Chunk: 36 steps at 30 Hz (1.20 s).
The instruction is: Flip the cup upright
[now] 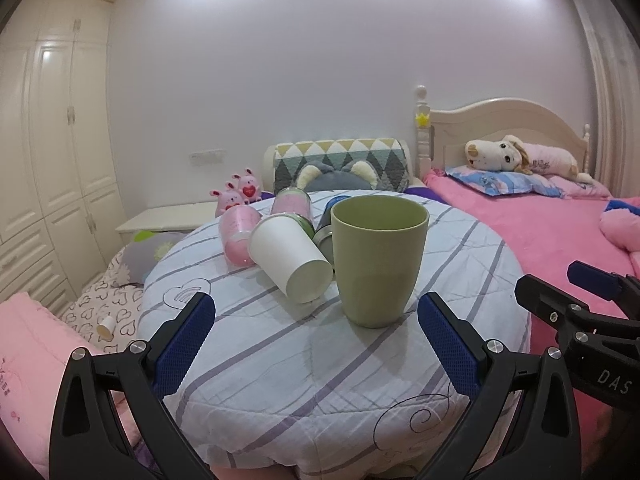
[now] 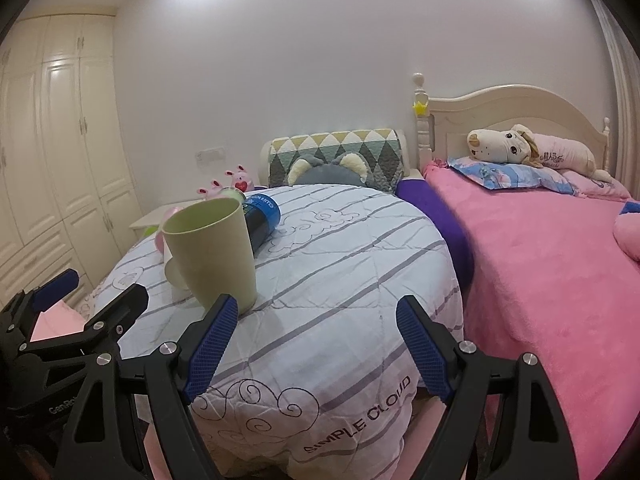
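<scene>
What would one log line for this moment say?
green cup: upright on striped quilt | white paper cup: on its side | left gripper: open | right gripper: open

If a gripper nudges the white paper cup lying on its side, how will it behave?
The white cup looks like thin paper, so probably light and crushable. Lying on its side, tapered, it would likely roll in an arc. The green cup close beside it may block it.

Matt smooth green cup [image 1: 378,260]; quilted cotton cloth [image 1: 280,360] (creased); paper cup [image 1: 290,258].

Plush dog [image 1: 516,156] on pink bed [image 1: 532,232]; wardrobe [image 1: 52,152], possibly cream.
</scene>
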{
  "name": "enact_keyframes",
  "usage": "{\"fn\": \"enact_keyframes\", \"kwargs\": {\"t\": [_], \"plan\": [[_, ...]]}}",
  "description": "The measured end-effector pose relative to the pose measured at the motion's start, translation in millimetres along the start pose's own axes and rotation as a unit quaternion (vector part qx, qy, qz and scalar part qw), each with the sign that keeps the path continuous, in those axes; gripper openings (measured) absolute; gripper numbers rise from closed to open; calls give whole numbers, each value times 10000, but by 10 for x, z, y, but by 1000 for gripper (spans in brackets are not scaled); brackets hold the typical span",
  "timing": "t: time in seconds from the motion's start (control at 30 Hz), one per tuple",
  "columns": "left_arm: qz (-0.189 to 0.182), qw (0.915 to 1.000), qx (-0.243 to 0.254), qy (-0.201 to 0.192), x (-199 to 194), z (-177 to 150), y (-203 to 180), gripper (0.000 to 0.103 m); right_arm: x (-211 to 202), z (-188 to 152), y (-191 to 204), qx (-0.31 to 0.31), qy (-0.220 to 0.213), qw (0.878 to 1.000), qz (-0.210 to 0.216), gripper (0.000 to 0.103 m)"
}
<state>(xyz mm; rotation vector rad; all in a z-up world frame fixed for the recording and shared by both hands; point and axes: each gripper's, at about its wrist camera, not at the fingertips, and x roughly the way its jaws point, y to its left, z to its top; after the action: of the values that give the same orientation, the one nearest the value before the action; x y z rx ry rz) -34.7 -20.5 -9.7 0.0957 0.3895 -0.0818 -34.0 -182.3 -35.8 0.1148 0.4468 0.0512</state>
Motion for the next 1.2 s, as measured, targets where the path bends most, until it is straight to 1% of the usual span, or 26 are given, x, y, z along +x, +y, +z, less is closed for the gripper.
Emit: {"fn": "enact_keyframes", "kwargs": {"t": [0.27, 0.47, 0.6, 1.2], "plan": [[-14, 10000, 20, 5, 5, -10, -4, 103, -20, -8, 19, -51, -32, 10000, -19, 83], [-22, 10000, 8, 8, 0, -4, -6, 103, -35, -5, -17, 46, -78, 10000, 28, 83], [-26, 10000, 13, -6, -5, 12, -15, 103, -54, 4, -7, -25, -110, 9999, -37, 83], [9, 10000, 35, -68, -49, 38, -6, 103, -77, 27, 47, -98, -130, 9999, -15, 83]]}}
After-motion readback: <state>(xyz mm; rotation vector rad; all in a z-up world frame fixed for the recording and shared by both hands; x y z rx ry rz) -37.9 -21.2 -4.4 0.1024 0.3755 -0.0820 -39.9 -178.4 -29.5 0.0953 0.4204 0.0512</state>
